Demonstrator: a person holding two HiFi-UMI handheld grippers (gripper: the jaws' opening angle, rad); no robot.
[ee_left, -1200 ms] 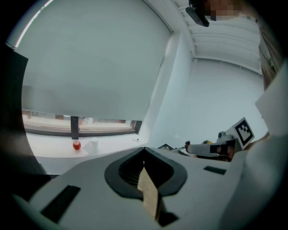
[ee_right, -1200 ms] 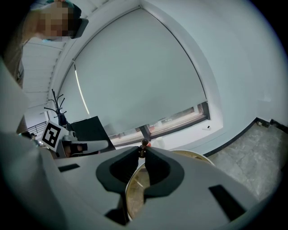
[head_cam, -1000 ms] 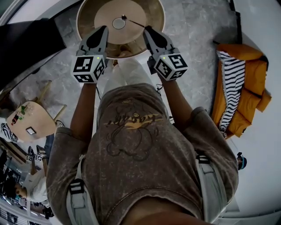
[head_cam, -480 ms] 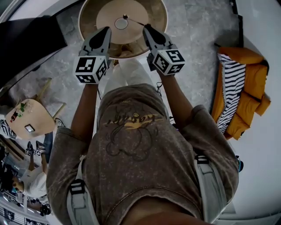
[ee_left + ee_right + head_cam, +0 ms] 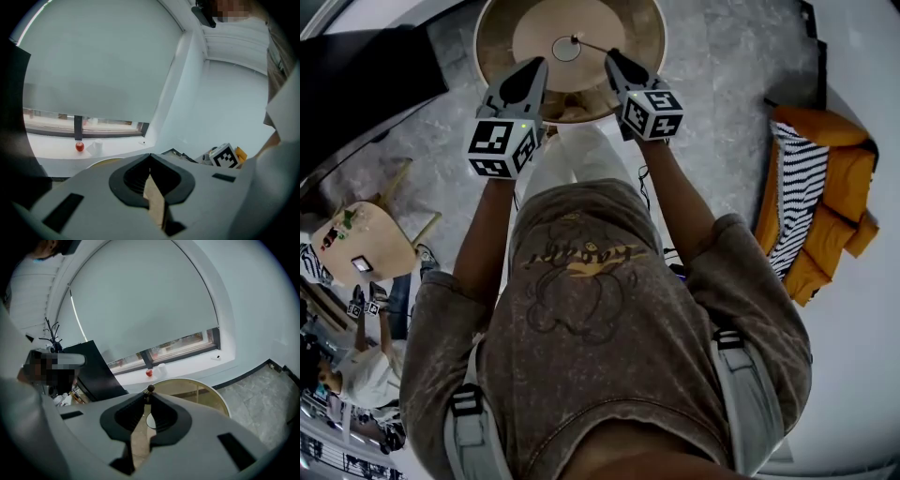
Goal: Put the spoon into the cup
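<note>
- The right gripper [image 5: 612, 59] pinches the spoon [image 5: 593, 46] by its thin handle.
- The spoon's dark far end lies at the rim of the white cup [image 5: 566, 49]. From above I cannot tell whether they touch.
- In the right gripper view only the spoon's rounded end shows above the jaw tips, and the cup is a pale sliver in the gap below.
- The left gripper [image 5: 534, 67] has its jaws pressed together with nothing between them, near the cup.
- The near edge of the round table [image 5: 628, 23] is hidden behind both grippers.
</note>
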